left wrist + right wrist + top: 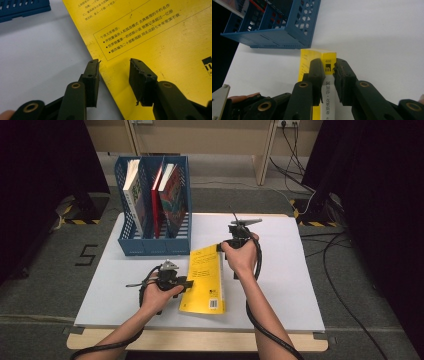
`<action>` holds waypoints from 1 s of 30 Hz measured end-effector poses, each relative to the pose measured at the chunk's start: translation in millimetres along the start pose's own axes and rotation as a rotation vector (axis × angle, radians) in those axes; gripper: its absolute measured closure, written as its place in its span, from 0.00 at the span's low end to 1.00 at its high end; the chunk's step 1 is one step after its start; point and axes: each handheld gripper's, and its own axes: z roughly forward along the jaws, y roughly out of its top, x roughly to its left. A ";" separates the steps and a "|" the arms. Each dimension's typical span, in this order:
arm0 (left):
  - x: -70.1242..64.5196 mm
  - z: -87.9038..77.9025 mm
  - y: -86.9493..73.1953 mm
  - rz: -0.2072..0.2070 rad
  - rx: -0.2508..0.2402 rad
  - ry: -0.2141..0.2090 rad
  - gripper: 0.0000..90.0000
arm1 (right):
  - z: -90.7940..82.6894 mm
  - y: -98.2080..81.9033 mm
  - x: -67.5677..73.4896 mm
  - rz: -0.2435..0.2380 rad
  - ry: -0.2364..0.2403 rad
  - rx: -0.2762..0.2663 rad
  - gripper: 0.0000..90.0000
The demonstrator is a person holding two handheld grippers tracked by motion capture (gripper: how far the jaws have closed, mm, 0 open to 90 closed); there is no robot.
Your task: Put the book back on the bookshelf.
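Right gripper view: right gripper (328, 72) jaws clamp the stiff, light yellow paperback book (312, 56) by its spine; left gripper (113, 72) jaws gape over its glossy, slippery cover.

My forearms bare, no sleeves. Left gripper (186, 283): matte black body, grey three-cornered plate on top, black cable looping off wrist. Right gripper (220, 247): same black build, grey plate, thick black cable trailing down arm. My fingers (315, 75): black, blocky, brass-ringed pivots, small screw holes, chipped pad edges.
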 end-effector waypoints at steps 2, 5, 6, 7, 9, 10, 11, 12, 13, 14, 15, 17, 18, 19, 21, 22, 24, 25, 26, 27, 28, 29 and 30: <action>1.7 0.3 -0.6 -0.008 0.002 -0.010 0.66 | 0.1 -0.3 -0.2 -0.004 0.006 -0.001 0.85; 3.2 0.1 -1.1 -0.008 0.009 -0.016 0.66 | 0.1 -0.8 0.6 -0.029 0.018 0.012 0.85; 3.2 0.1 -1.1 -0.008 0.009 -0.016 0.67 | 0.1 -0.8 0.6 -0.029 0.018 0.012 0.85; 3.0 0.1 -1.3 -0.009 0.007 -0.017 0.67 | 0.0 -0.9 2.0 -0.032 0.025 0.015 0.84; 3.3 -0.6 -1.8 -0.005 0.010 -0.011 0.66 | 0.9 -0.8 6.0 -0.053 0.042 0.031 0.80; 3.3 -0.6 -1.8 -0.005 0.010 -0.011 0.66 | 0.9 -0.8 6.0 -0.053 0.042 0.031 0.80; 3.8 -1.2 -2.7 -0.012 0.007 -0.014 0.66 | 2.1 -0.9 9.0 -0.072 0.036 0.040 0.78; 4.3 -1.3 -3.2 -0.010 0.007 -0.014 0.66 | 2.9 -1.0 9.9 -0.078 0.031 0.044 0.77; 4.3 -1.4 -3.5 -0.012 0.006 -0.012 0.66 | 3.8 -1.0 10.9 -0.083 0.024 0.047 0.77; 4.3 -1.3 -3.7 -0.017 0.003 -0.013 0.66 | 4.7 -0.8 11.0 -0.087 0.021 0.048 0.77; 4.3 -1.3 -3.7 -0.017 0.003 -0.013 0.66 | 4.7 -0.8 11.0 -0.087 0.021 0.048 0.77; 4.3 -1.1 -3.8 -0.017 0.002 -0.014 0.66 | 6.6 -0.1 10.2 -0.080 0.011 0.057 0.76; 4.3 -1.1 -3.8 -0.017 0.002 -0.014 0.66 | 7.1 -0.2 10.0 -0.078 0.009 0.058 0.75; 4.4 -0.9 -3.9 -0.016 0.001 -0.013 0.65 | 8.1 -0.6 9.2 -0.081 0.006 0.057 0.74; 4.4 -0.7 -4.0 -0.018 0.001 -0.013 0.65 | 9.1 -1.2 7.9 -0.085 -0.001 0.057 0.74; 4.4 -0.5 -4.1 -0.015 0.002 -0.013 0.65 | 10.9 -2.3 5.4 -0.078 -0.018 0.066 0.74; 4.2 -0.5 -4.1 -0.015 0.002 -0.012 0.65 | 11.8 -2.9 3.7 -0.073 -0.020 0.067 0.74; 4.1 -0.6 -4.1 -0.015 0.003 -0.013 0.65 | 12.7 -3.5 1.5 -0.068 -0.016 0.065 0.74; 4.0 -0.7 -4.2 -0.016 0.005 -0.012 0.65 | 12.8 -3.8 0.4 -0.054 -0.008 0.063 0.74; 3.9 -0.5 -4.2 -0.020 0.002 -0.012 0.65 | 12.9 -4.0 -0.9 -0.053 -0.006 0.062 0.74; 3.8 -0.3 -4.3 -0.020 0.000 -0.010 0.64 | 12.9 -4.4 -2.0 -0.051 0.000 0.061 0.74; 4.0 -0.4 -4.3 -0.018 0.002 -0.010 0.64 | 13.0 -4.4 -2.1 -0.053 0.000 0.061 0.74; 4.0 -0.6 -4.2 -0.018 0.004 -0.011 0.64 | 13.3 -4.5 -2.3 -0.054 -0.001 0.063 0.75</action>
